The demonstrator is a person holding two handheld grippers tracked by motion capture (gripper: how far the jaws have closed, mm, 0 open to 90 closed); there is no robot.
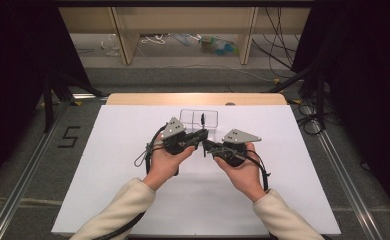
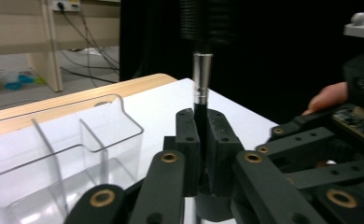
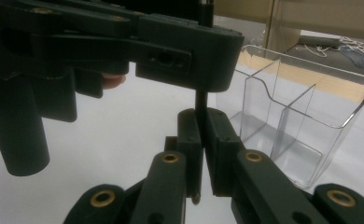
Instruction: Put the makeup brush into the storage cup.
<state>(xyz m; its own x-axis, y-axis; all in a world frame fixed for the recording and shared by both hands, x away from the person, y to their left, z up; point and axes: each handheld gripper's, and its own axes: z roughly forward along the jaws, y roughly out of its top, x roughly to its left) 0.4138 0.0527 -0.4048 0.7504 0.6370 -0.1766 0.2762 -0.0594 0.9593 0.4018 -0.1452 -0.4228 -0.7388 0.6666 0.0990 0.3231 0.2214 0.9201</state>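
Both your claws pinch the same slim black pen [image 2: 202,84], held upright just in front of the clear divided holder [image 1: 199,119] on the bench [image 1: 108,190]. Your left claw [image 1: 203,134] is clamped on the pen higher up, and your right claw [image 1: 206,146] is clamped on its lower end. The holder lies just beyond the pen, its compartments open upward. Since the pen's long axis already stands vertical, the left claw looks better placed to carry it over.

Pen [image 1: 202,120] upright between tongs, before box [image 1: 198,118].
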